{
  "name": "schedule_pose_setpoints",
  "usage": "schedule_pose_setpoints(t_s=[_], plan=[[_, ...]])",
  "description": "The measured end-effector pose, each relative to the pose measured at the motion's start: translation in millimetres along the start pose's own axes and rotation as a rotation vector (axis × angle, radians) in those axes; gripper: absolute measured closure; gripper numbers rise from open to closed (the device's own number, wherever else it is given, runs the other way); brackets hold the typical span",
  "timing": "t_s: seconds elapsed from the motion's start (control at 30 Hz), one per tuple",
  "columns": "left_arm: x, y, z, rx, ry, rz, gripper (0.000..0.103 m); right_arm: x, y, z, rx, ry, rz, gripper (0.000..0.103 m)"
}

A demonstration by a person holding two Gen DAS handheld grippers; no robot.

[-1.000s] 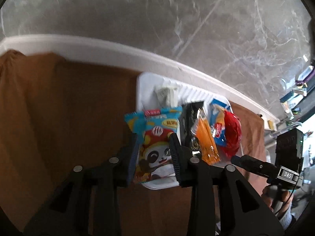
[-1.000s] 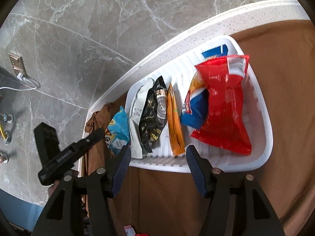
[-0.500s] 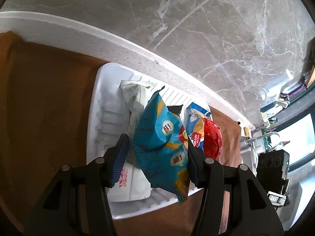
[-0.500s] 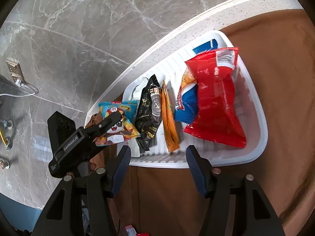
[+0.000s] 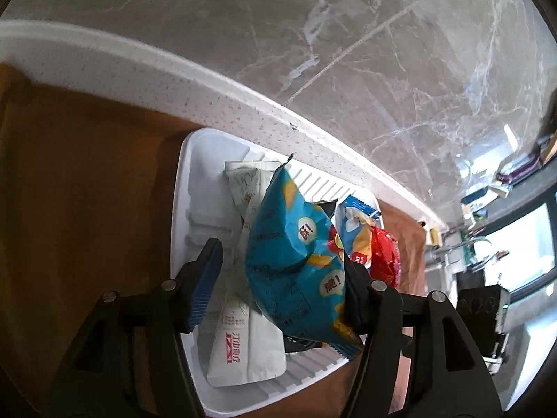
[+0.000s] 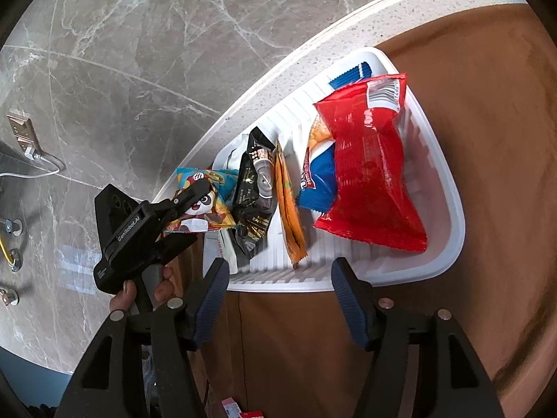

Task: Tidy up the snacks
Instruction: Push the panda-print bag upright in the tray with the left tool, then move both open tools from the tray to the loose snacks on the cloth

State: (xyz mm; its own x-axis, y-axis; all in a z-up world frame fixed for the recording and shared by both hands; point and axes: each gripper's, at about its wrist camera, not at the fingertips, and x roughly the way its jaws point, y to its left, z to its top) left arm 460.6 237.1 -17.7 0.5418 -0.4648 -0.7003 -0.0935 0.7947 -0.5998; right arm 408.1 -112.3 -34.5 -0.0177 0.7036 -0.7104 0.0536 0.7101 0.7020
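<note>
A white ribbed tray [image 6: 449, 244] on a brown cloth holds a red bag [image 6: 365, 163], a blue-and-white bag [image 6: 316, 188], an orange stick pack [image 6: 289, 202], a black bag [image 6: 256, 188] and a white bag [image 5: 243, 341]. My left gripper [image 5: 282, 289] stands wide open over the tray's left end, and the blue panda snack bag [image 5: 296, 261] leans against its right finger, over the white bag. From the right wrist view the left gripper [image 6: 184, 209] has the panda bag [image 6: 202, 202] between its fingers. My right gripper [image 6: 280, 299] is open and empty at the tray's near rim.
A white speckled counter edge [image 5: 243, 94] and a grey marble wall [image 5: 348, 35] run behind the tray. Brown cloth [image 6: 487, 139] covers the surface around it. A wall socket with a cable [image 6: 24, 139] is far left in the right wrist view.
My left gripper has carried the panda bag over the tray's left end, the bag has turned its back to the camera, and the jaws have spread. The right gripper has barely moved.
</note>
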Motion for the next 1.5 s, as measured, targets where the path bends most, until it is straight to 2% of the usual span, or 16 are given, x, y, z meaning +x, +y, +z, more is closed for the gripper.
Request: schedule_pose_setpoints(t_s=[0.27, 0.5, 0.63, 0.8, 1.07, 1.17, 1.5], plan=[[-16, 3, 5, -0.005, -0.019, 0.008, 0.042, -8, -1, -1, 0.003, -0.019, -0.003, 0.035], [-43, 10, 4, 0.032, -0.061, 0.097, 0.042, -8, -1, -4, 0.006, -0.019, 0.001, 0.035], [-51, 17, 0, 0.008, -0.068, 0.091, 0.042, -5, 2, -5, 0.004, -0.014, 0.002, 0.035], [-45, 12, -3, 0.043, -0.058, 0.104, 0.042, -3, 1, -4, 0.009, -0.006, -0.002, 0.035], [-16, 2, -8, 0.045, -0.022, 0.092, 0.042, -6, -2, -5, 0.016, -0.013, 0.001, 0.035], [-17, 3, -7, 0.025, -0.026, 0.076, 0.042, -6, -3, -6, 0.010, -0.013, -0.005, 0.035], [-36, 2, -1, 0.032, -0.061, 0.103, 0.042, -11, -1, -9, 0.005, -0.012, -0.005, 0.032]])
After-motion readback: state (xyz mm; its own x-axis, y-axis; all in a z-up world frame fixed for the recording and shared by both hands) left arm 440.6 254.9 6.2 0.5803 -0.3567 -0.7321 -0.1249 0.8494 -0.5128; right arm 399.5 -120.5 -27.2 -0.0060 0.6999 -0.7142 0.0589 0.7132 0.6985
